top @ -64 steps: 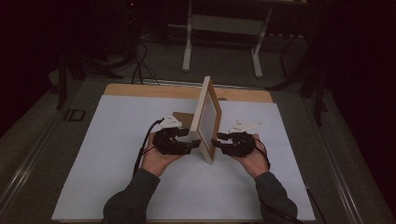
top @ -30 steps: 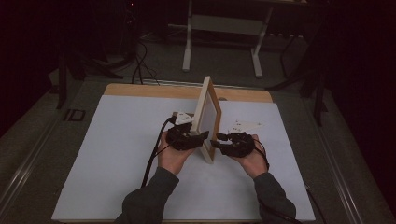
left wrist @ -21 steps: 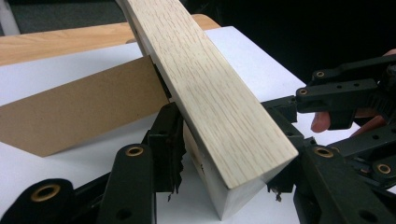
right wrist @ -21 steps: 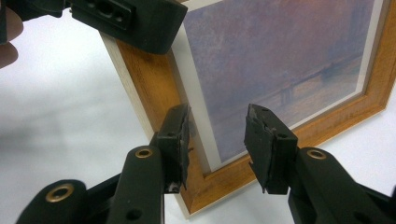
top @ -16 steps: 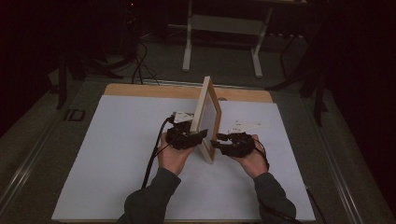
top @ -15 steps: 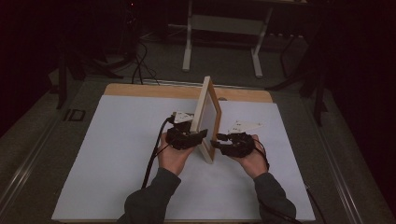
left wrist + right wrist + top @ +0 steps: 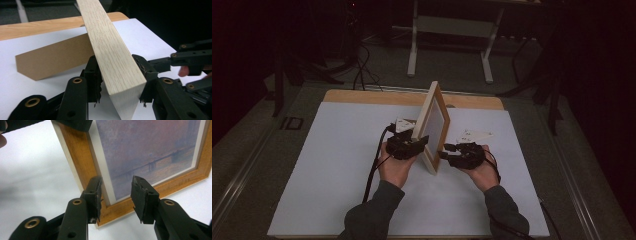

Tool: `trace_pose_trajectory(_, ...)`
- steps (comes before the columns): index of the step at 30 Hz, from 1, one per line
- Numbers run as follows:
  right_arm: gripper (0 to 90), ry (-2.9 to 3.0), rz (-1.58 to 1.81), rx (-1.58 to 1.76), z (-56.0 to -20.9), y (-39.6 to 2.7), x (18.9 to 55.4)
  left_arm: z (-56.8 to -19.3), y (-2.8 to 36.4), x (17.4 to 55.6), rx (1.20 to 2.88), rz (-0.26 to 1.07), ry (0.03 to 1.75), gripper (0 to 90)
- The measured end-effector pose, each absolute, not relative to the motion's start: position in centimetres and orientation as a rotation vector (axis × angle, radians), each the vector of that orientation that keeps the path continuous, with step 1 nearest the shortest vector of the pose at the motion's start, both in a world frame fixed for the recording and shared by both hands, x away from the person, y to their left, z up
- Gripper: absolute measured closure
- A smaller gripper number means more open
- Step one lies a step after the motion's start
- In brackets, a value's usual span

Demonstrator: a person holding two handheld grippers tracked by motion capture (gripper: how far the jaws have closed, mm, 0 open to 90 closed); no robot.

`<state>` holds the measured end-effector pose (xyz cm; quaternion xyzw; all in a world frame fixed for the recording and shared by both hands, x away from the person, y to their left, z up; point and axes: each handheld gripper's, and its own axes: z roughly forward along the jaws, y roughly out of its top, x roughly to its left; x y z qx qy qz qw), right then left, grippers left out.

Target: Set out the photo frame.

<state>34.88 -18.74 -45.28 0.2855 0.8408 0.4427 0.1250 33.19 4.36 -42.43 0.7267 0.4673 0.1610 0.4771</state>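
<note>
A wooden picture frame (image 7: 433, 127) stands on edge near the middle of the counter (image 7: 327, 150), on its white sheet. The left gripper (image 7: 117, 76) has its fingers (image 7: 93, 75) pinching the frame's pale side edge low down, near the bottom corner closest to the person; a brown easel back (image 7: 50, 60) slants down from the frame to the sheet behind them. The right gripper (image 7: 116, 195) sits just in front of the picture's face with its fingers (image 7: 141, 197) spread, one either side of the inner border, gripping nothing that I can see.

The step in hand looks like steadying or standing the frame. To do it well, keep the left pinch square across the edge so the frame cannot twist, keep the bottom rail flat on the sheet, and let the right fingers only nudge the wood of the frame, not the print.

In the high view the frame's long axis runs from about 6 o'clock, by the person, to about 12 o'clock, leaning slightly toward 1. Its picture side faces 3 o'clock, toward the right gripper; its back faces 9 o'clock.
</note>
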Motion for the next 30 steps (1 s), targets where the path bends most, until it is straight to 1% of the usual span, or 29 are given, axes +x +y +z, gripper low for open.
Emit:
trace_pose_trajectory(8,59.6,2.450,1.292,0.831,-45.3,-18.7,34.9,-42.4,5.1,33.4,1.756,0.398,1.174,65.3)
trace_pose_trajectory(14,59.5,2.451,1.292,0.831,-45.4,-18.7,34.9,-42.4,6.0,33.8,1.741,0.371,1.188,67.3)
trace_pose_trajectory(30,59.2,2.450,1.287,0.827,-45.2,-18.9,35.0,-42.3,8.3,35.1,1.759,0.218,1.166,70.0)
